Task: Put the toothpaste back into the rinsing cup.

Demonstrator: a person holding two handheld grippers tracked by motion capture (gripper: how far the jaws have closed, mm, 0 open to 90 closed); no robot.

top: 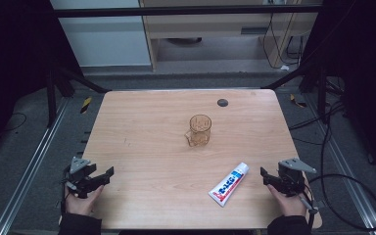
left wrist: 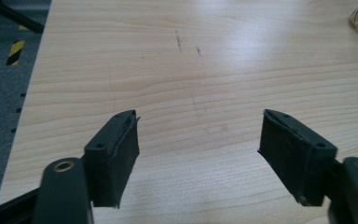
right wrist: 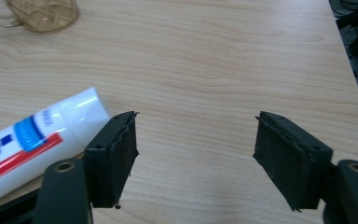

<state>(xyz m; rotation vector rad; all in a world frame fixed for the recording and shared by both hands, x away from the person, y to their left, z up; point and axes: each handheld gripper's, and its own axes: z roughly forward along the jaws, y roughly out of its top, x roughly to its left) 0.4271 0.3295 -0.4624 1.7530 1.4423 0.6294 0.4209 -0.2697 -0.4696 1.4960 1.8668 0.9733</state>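
So the left hand-held gripper sits at the lower left of the high view, jaws spread wide with nothing between them, just bare desk. The right hand-held gripper at the lower right is gaping too, empty. A white toothpaste tube lies flat just left of it, lower centre-right. An amber glass mug stands mid-frame, well apart from both.

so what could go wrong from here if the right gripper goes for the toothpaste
The toothpaste tube lies flat and angled, off to the side of the open right gripper, so a straight closing could nudge or roll it rather than grip it. The glass mug stands upright farther in; a wide swing might tip it.
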